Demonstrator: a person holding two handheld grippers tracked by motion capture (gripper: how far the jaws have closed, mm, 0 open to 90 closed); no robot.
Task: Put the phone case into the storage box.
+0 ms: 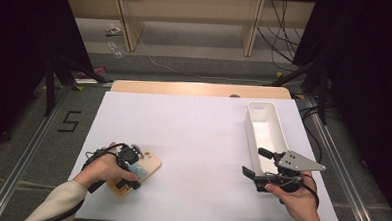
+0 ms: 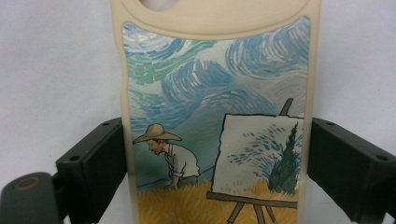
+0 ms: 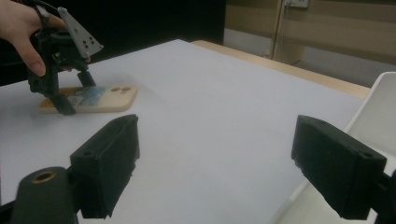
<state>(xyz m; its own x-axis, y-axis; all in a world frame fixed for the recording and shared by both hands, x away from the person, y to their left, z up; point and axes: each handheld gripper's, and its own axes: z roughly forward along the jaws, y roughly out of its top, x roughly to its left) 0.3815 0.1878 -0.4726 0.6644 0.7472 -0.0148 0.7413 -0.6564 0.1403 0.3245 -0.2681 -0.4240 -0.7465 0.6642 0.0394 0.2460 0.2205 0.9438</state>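
Observation:
A cream phone case (image 1: pixel 145 164) printed with a painter at an easel lies flat near the front left of the white table (image 1: pixel 198 135). My left gripper (image 1: pixel 134 169) points down over it, its black pads against the two long edges of the case (image 2: pixel 215 107). The right gripper view has the case (image 3: pixel 107 98) and the left gripper (image 3: pixel 74 93) at its upper left. My right gripper (image 1: pixel 257 162) is held at the front right, jaws wide apart with nothing between them (image 3: pixel 215 144). It sits beside the near end of a white bin (image 1: pixel 251 130).
The long, narrow white bin (image 3: pixel 378 107) stands along the table's right side, and nothing shows inside it. A wooden strip (image 1: pixel 200 88) runs along the table's far edge. Beyond it are shelves and loose cables on the floor.

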